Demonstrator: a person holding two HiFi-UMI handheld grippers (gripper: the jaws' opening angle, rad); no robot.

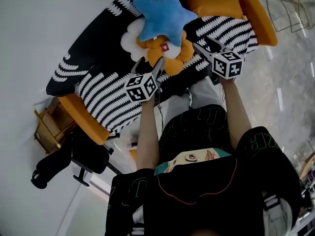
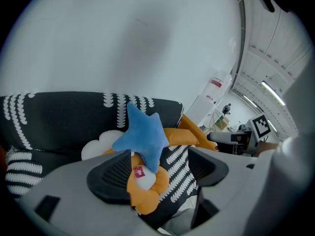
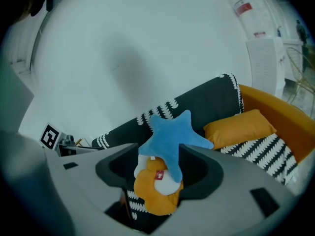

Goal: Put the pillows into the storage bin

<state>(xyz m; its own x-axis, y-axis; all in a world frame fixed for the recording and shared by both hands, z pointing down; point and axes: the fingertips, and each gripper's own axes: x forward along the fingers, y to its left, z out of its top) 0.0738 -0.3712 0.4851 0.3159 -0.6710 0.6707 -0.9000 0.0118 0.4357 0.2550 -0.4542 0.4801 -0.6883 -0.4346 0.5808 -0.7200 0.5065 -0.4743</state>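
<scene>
Two grippers, left gripper & right gripper, both w/ jaws spread, nothing pinched, aimed at sofa. Step: reaching for 1st pillow. Just ahead, between them: blue star pillow atop flower pillow. Next: flank star, squeeze. Head view shows the gap remaining; gripper views don't. Bin in no view.

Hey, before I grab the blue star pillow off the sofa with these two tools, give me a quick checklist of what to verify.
1. Left tool jaws apart, nothing gripped: ok.
2. Right tool jaws apart, nothing gripped: ok.
3. Blue star-shaped plush pillow lies topmost, on the orange-and-white flower-shaped plush pillow: ok.
4. Both tools aimed at those two pillows: ok.
5. Storage bin's place known: cannot tell, no view shows it.
</scene>
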